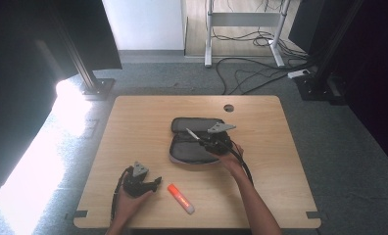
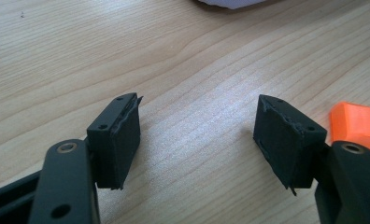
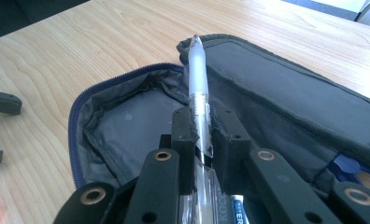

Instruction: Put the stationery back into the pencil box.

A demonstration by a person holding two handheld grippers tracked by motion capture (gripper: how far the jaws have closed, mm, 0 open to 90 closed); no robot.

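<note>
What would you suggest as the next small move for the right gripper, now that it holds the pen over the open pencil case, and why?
Probably lower the pen into the open pencil case and then release it. The right gripper is shut on the pen's barrel, with the tip pointing over the unzipped grey pocket. The left gripper rests open on the table beside the orange marker, so it is not in the way.

1. High view sits up above the person's side of the desk [image 1: 148, 117], looking forward and down, far enough back to catch the floor beyond
2. Left gripper view rides low, super close to the wood, orange marker [image 2: 360, 123] at its right edge
3. Right gripper view looks along its tongs [image 3: 202, 130] into the open pencil case [image 3: 276, 98], which the high view shares
</note>
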